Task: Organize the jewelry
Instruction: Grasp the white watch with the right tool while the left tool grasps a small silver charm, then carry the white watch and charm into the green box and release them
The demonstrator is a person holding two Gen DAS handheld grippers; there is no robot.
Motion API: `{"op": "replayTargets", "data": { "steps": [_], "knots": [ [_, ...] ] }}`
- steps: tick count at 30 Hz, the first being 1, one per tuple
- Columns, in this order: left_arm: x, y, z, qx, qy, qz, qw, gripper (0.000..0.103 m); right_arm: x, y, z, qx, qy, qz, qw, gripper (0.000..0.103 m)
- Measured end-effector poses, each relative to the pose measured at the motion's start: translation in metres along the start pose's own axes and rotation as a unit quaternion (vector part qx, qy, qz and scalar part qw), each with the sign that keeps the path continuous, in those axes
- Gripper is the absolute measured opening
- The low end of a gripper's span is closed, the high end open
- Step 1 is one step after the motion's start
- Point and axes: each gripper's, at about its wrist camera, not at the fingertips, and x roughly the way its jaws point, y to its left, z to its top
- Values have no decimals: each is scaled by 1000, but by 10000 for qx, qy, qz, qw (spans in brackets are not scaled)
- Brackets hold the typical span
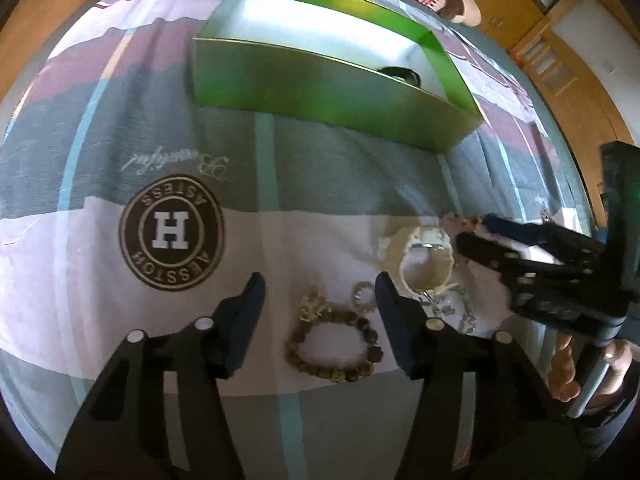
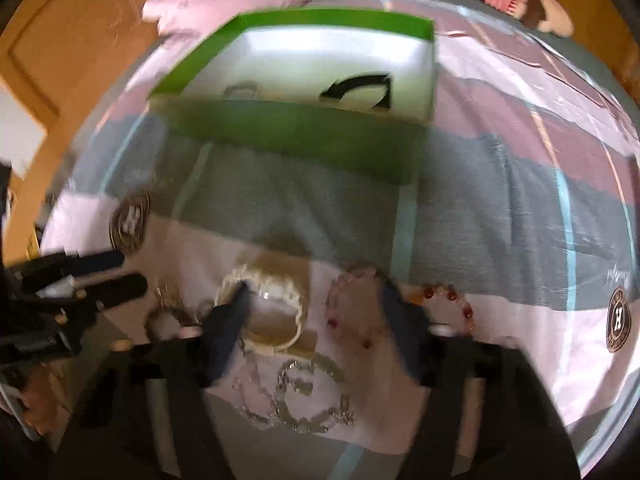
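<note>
- Jaws of left gripper (image 1: 320,292) standing apart, pads pressing nothing; brown bead bracelet (image 1: 334,350) lying between them on bedspread (image 1: 320,160), nearer the right finger.
- Right gripper (image 2: 314,300) jaws also apart, straddling white bangle (image 2: 260,312) and pink bead bracelet (image 2: 352,308); left fingertip overlapping the bangle's rim; contact unclear through blur.
- Silver chain (image 2: 296,400) lying just below, between the fingers.
- Step in hand, by my reading: picking pieces up for green box (image 1: 332,92), well apart; a dark band (image 2: 360,88) is sitting inside.
- Next move is calling for lowering and closing on one piece each.
</note>
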Motion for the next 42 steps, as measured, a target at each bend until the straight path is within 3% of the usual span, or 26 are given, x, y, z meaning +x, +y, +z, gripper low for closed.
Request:
{"op": "replayTargets", "data": {
  "steps": [5,9,17,21,24,28,33,42],
  "knots": [
    [6,-12,-1,174,-1,112,9998,55,18,0,-2,-4,305,52,9995,38],
    [18,-7,1,-70,194,-154,9997,55,20,7,0,-60,322,68,9994,33],
    [31,-7,2,-77,298,-4,9995,50,41,30,7,-364,494,-106,9981,32],
    [38,-3,4,-201,372,-55,9991,49,54,31,5,-353,647,-195,9971,14],
    [41,0,5,-258,431,-93,9987,40,54,27,5,-154,612,-61,9980,13],
    [41,0,4,-233,464,-17,9986,38,52,26,6,-161,583,-132,9981,13],
    [48,2,1,-167,605,364,9974,18,50,26,5,-249,563,-176,9979,13],
    [38,3,2,-213,425,362,9982,18,42,21,7,-138,433,-192,9988,13]
  ]
}}
